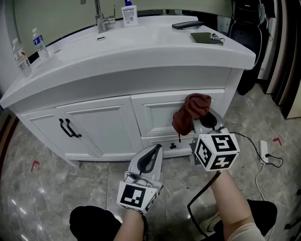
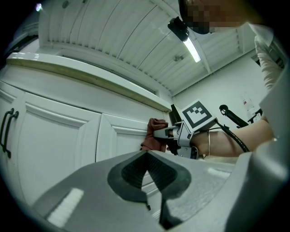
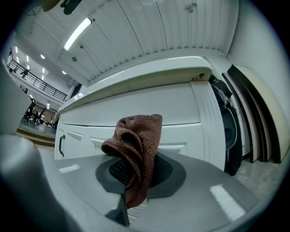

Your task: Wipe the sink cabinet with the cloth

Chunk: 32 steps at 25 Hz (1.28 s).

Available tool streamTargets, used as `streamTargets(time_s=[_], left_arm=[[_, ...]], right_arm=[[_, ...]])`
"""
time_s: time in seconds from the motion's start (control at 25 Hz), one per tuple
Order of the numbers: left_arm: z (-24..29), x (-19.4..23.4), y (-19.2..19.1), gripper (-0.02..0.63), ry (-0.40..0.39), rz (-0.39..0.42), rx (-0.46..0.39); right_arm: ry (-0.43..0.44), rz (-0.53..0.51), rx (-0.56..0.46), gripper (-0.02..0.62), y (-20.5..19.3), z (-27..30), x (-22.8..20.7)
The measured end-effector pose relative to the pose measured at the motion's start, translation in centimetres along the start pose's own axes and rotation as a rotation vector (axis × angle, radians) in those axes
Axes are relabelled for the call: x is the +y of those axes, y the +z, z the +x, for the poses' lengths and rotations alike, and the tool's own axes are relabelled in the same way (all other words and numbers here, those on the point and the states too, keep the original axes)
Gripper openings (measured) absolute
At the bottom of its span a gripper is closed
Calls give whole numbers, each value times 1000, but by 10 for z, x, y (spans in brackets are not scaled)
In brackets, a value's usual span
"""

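Observation:
The white sink cabinet (image 1: 103, 122) fills the middle of the head view. A reddish-brown cloth (image 1: 190, 113) is bunched against the drawer front on the cabinet's right side. My right gripper (image 1: 207, 120) is shut on the cloth, which drapes over its jaws in the right gripper view (image 3: 138, 140). My left gripper (image 1: 155, 149) hovers lower and to the left, a little short of the cabinet's doors, shut with nothing between its jaws. The left gripper view shows the cabinet (image 2: 59, 136), the cloth (image 2: 154, 133) and the right gripper (image 2: 165, 132) beyond its own shut jaws.
On the countertop stand two water bottles (image 1: 22, 59), a faucet (image 1: 99, 19), a white bottle (image 1: 130, 14), a remote (image 1: 187, 24) and a dark pad with keys (image 1: 207, 37). Black handles (image 1: 69, 128) sit on the left doors. A cable and plug (image 1: 263, 150) lie on the floor at right.

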<state>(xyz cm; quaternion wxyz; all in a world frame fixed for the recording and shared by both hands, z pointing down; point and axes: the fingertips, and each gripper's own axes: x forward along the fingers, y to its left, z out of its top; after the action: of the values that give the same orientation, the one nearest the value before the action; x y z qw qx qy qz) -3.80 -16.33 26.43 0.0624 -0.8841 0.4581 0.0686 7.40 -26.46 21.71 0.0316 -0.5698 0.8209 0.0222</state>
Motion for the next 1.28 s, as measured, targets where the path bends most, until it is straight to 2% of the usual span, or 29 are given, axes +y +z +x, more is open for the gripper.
streamTargets(time_s=[0.24, 0.52, 0.6, 0.76, 0.92, 1.08, 1.28], left_arm=[[6, -11, -5, 0, -24, 3, 10], [10, -18, -17, 1, -39, 15, 37], [9, -18, -21, 0, -39, 18, 41], [6, -10, -22, 0, -15, 27, 42], [-3, 7, -30, 1, 27, 24, 59], [-14, 26, -35, 0, 76, 23, 79], [-26, 52, -42, 0, 124, 25, 98]], right_arm=[[-99, -7, -6, 81, 6, -15, -43], [-226, 59, 7, 80, -3, -35, -89], [-225, 83, 18, 80, -12, -39, -87], [-123, 131, 30, 79, -26, -35, -47], [33, 167, 47, 79, -39, -21, 23], [187, 148, 80, 80, -52, 1, 88], [270, 134, 119, 78, -68, 36, 133]])
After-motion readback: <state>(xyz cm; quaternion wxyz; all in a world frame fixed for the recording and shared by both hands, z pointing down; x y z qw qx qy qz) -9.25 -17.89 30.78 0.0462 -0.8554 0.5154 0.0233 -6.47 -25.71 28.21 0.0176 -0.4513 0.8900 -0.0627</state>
